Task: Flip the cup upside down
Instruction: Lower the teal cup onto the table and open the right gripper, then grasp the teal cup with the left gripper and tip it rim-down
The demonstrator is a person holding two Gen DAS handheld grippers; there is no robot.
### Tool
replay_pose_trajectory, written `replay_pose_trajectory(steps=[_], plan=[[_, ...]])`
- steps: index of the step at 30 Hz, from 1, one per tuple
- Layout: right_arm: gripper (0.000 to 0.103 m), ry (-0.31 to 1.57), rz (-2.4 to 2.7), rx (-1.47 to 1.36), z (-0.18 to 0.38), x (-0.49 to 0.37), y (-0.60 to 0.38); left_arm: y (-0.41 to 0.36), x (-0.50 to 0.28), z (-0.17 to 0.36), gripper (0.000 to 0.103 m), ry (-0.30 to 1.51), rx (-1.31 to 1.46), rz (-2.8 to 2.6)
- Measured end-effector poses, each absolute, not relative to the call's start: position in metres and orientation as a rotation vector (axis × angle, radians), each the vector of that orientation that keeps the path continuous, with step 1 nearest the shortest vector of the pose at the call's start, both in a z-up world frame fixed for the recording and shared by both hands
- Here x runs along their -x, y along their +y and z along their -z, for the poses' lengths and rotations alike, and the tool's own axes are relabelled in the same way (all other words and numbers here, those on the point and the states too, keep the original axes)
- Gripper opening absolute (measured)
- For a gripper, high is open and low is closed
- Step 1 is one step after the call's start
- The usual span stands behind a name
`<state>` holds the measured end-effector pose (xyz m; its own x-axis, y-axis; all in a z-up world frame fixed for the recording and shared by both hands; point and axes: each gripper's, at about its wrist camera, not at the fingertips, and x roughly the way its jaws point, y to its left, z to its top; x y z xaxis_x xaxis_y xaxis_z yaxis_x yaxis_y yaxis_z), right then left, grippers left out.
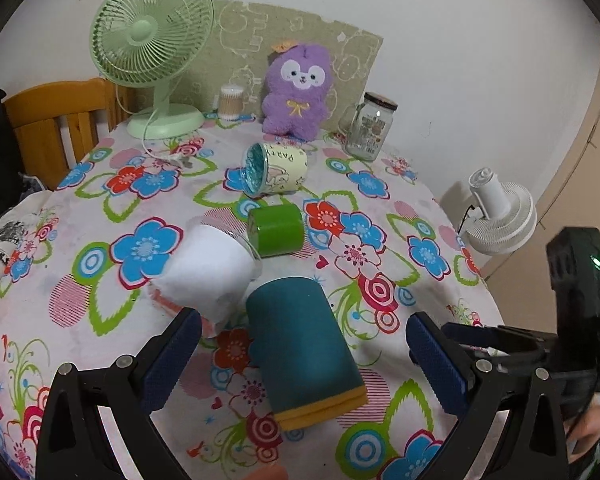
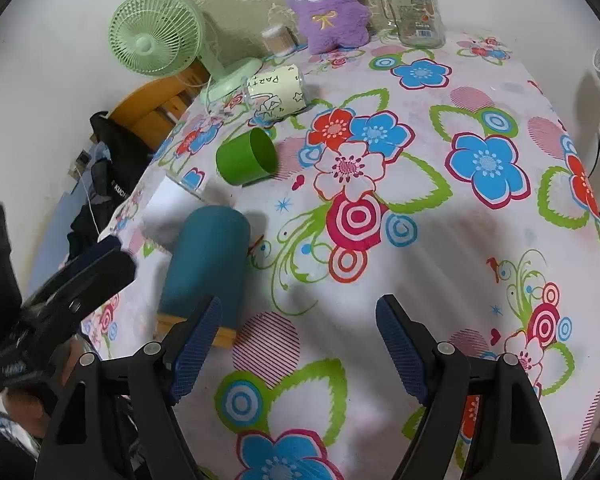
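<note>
Several cups lie on their sides on the floral tablecloth point(image 1: 100, 312). A teal cup with a yellow rim point(image 1: 302, 348) lies nearest, its rim toward me, between the fingers of my open left gripper point(image 1: 302, 350). A white cup point(image 1: 210, 272), a green cup point(image 1: 276, 230) and a cream printed cup point(image 1: 276, 168) lie farther back. In the right wrist view my right gripper point(image 2: 300, 340) is open and empty over bare cloth, with the teal cup point(image 2: 206, 264) at its left, by its left finger. The green cup point(image 2: 246, 156) and the cream cup point(image 2: 276, 88) lie beyond.
A green desk fan point(image 1: 152, 48), a purple plush toy point(image 1: 296, 88), a glass jar point(image 1: 370, 126) and a cotton swab tub point(image 1: 231, 102) stand at the table's back. A white fan point(image 1: 500, 216) sits off the right edge. A wooden chair point(image 1: 60, 120) stands at the left.
</note>
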<state>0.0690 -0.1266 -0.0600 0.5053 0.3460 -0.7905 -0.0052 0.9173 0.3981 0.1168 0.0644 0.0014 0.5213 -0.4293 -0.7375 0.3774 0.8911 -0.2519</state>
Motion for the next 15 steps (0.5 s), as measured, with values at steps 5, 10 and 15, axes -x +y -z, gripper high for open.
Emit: replay_pose_trajectory(steps=[5,10,15], plan=[[0.082,1.020,-0.240,-0.364,0.064,-0.063,-0.126,0.054,-0.129,0.011,0.103,0.943,0.069,0.459],[0.082,1.020,-0.240,-0.358,0.069,-0.061,-0.128,0.050,-0.143,0.027,0.103,1.018,0.091,0.430],[0.082,1.016,-0.233,-0.361,0.070,-0.062,-0.130,0.047,-0.149,0.038,0.103,1.053,0.096,0.406]])
